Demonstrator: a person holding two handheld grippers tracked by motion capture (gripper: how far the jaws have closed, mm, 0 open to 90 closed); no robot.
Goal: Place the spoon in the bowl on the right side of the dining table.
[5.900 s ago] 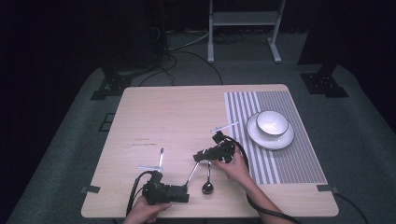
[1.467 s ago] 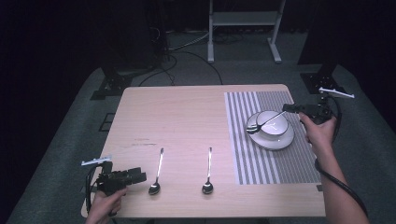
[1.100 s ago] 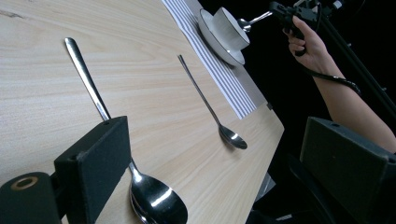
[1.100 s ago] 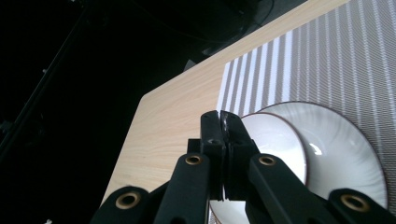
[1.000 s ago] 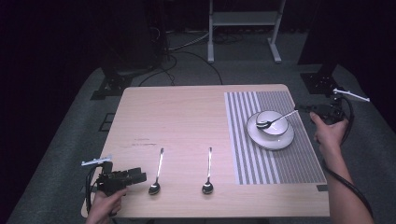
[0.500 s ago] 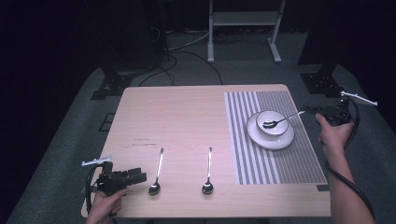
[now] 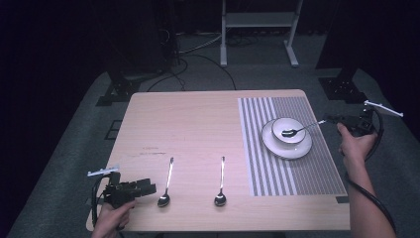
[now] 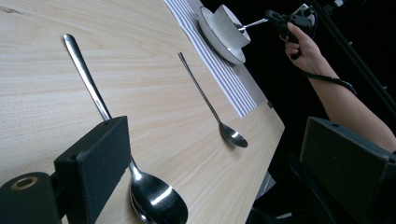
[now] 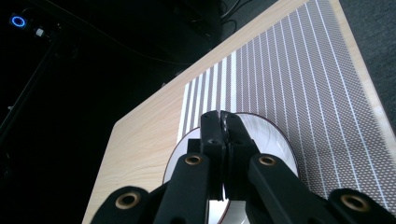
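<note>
The table [image 7: 198, 119] lies ahead of both tongs, its striped mat [image 7: 297, 168] nearest the right gripper [image 7: 331, 119]. On the mat, just ahead of those jaws, a plate [image 7: 289, 147] bears a bowl [image 7: 293, 127]. The right gripper is clamped tight on the handle of a spoon [image 7: 295, 131] whose head rests in the bowl; in the right gripper view the jaws hide the handle. The left gripper [image 8: 210, 163] stands wide, holding nothing. A second spoon [image 8: 109, 135] passes partly behind one jaw; a third spoon [image 8: 212, 112] lies just beyond.
</note>
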